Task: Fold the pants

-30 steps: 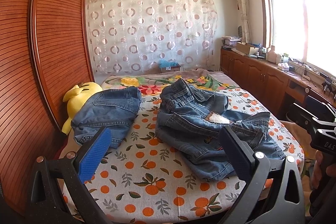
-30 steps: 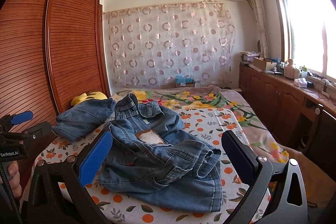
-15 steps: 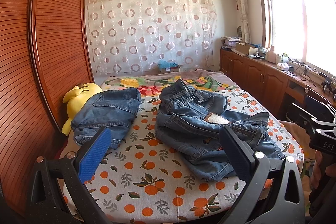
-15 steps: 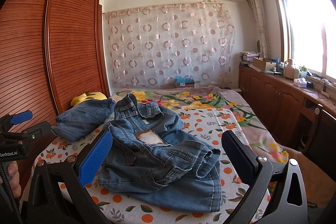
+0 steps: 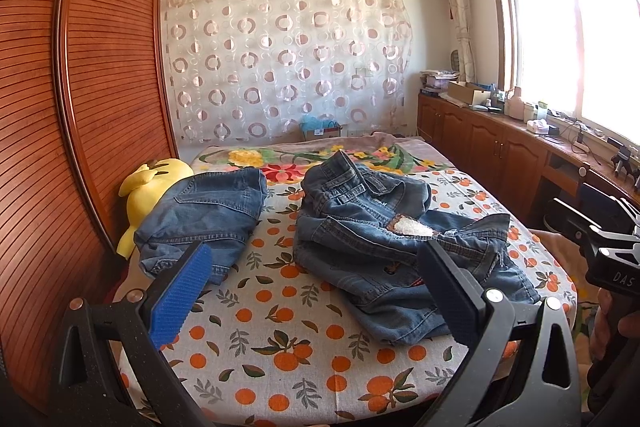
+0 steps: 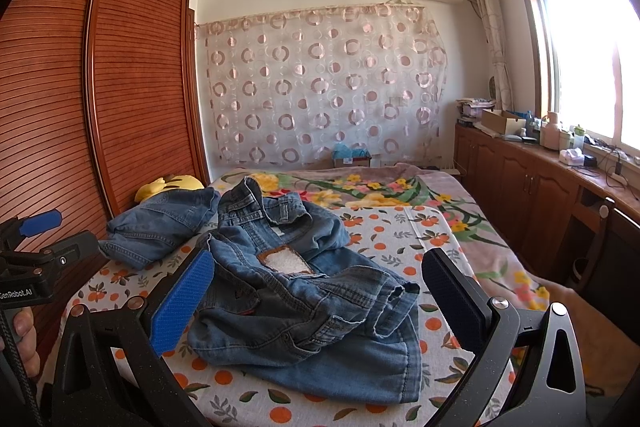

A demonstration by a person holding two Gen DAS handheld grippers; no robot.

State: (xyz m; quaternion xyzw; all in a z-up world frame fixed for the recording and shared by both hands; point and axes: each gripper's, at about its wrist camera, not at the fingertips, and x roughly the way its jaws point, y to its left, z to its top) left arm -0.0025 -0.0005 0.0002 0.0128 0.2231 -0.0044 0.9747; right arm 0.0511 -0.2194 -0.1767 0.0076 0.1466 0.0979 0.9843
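- Left hand-held gripper (image 5: 312, 291) — jaws wide, empty, hovering over the bed (image 5: 280, 347) with the orange-print sheet.
- Right hand-held gripper (image 6: 320, 299) — jaws wide, empty.
- Crumpled blue denim pants (image 6: 304, 307) lie mid-bed, unfolded.
- Folded blue denim pants (image 5: 204, 223) sit beside them, against the yellow plush toy (image 5: 150, 187).

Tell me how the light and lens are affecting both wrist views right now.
Left wrist view: the window is blown out white, yet the crumpled jeans stay sharp; the wardrobe bows from fisheye. Right wrist view: same glare at the window, dark vignette in the corners, jeans evenly lit, no motion blur.
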